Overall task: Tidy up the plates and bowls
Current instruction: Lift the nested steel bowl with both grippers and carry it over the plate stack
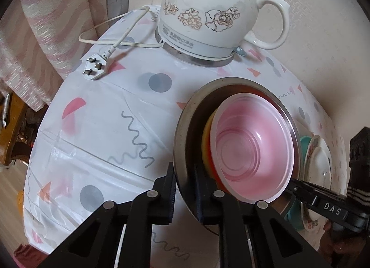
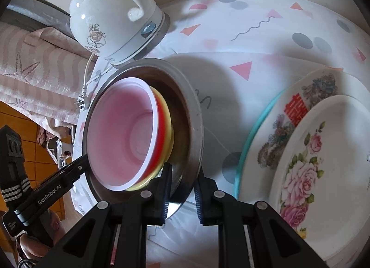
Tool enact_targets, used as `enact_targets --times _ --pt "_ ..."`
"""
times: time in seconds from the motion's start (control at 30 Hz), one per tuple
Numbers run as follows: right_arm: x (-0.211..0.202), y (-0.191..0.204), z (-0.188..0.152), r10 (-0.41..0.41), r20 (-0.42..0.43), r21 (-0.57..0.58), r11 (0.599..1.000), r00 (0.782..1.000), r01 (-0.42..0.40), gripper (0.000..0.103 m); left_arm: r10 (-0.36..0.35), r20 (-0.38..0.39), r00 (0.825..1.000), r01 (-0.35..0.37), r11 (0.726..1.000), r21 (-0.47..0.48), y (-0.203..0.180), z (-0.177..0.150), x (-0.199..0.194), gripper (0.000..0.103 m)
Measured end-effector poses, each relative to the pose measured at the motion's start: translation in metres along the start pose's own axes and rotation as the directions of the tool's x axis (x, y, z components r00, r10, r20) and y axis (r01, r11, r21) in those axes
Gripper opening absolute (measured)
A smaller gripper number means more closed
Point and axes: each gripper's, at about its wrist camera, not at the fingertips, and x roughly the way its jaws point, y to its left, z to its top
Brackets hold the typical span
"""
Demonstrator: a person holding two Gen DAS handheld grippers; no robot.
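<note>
A: On the patterned surface (image 1: 97, 129), where is the bowl stack?

B: Steel bowl (image 1: 185, 129) holds a yellow bowl (image 2: 170, 127), a red bowl (image 2: 159, 129) and a pink bowl (image 1: 252, 147), nested. Floral plates (image 2: 323, 152) lie just right of it; a kettle (image 1: 208, 13) stands on the far side.

A: Gripper states?

B: Left hand-held gripper (image 1: 185, 196) is clenched on the steel bowl's left rim. Right hand-held gripper (image 2: 181, 196) is clenched on its right rim.

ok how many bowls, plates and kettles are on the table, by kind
bowls: 4, a steel bowl holding a pink bowl, a red bowl and a yellow bowl
plates: 3, a rose plate, a crane plate and a teal plate
kettles: 1, a white kettle
total: 8
</note>
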Motion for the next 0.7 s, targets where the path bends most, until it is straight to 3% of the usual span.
enact_targets --times 0.7 --pt "0.010 0.008 0.004 -0.024 0.020 -0.037 0.999 1.000 0.024 0.016 0.029 0.014 0.999 -0.030 0.999 0.012 -0.004 -0.001 0.012 0.017"
